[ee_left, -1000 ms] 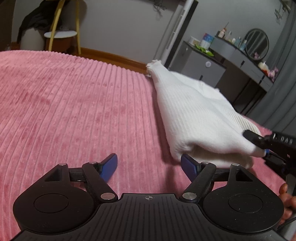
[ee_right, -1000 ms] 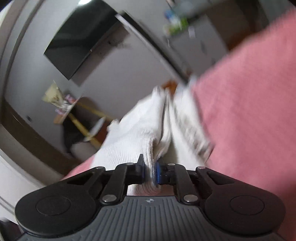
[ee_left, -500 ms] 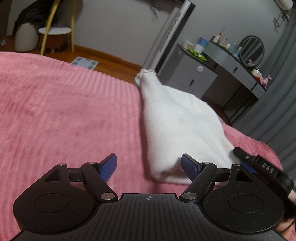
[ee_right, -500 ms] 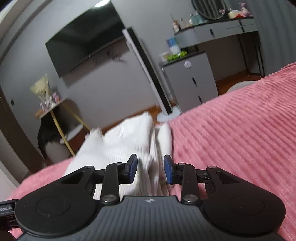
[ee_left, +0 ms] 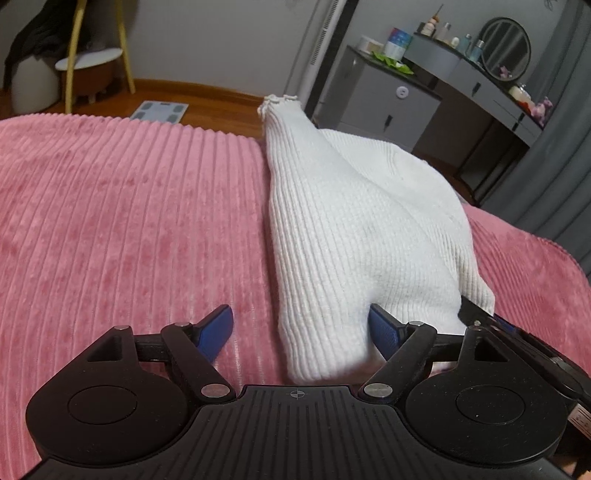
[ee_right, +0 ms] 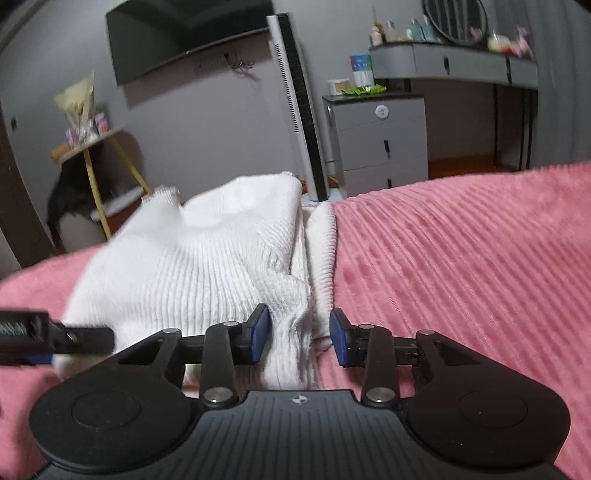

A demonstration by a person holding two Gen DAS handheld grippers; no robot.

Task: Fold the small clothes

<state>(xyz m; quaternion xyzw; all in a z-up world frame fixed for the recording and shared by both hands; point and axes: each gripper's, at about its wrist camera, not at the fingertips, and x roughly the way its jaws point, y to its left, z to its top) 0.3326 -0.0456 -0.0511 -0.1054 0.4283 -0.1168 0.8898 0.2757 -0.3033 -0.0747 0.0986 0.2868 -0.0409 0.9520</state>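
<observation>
Two grippers meet at the near end of the white sweater (ee_left: 347, 236), which lies folded lengthwise on the pink bed (ee_left: 122, 221), its cuff (ee_left: 279, 101) reaching the bed's far edge. Your left gripper (ee_left: 301, 326) has its jaws spread wide and opening further; the sweater's near fold sits between the blue pads (ee_left: 218, 325), against the right-hand pad and apart from the left-hand one, so nothing is gripped. Your right gripper (ee_right: 300, 332) is letting go: its jaws are opening, with a bunched ridge of knit (ee_right: 291, 343) between them, touching the left-hand pad only. From the right wrist view, the left gripper's finger (ee_right: 81, 338) pokes in at the left edge, over the sweater's near corner. Beyond the bed's far edge stand a tower fan (ee_right: 299, 110), a grey drawer unit (ee_right: 376, 136) and a wall-mounted TV (ee_right: 184, 33).
</observation>
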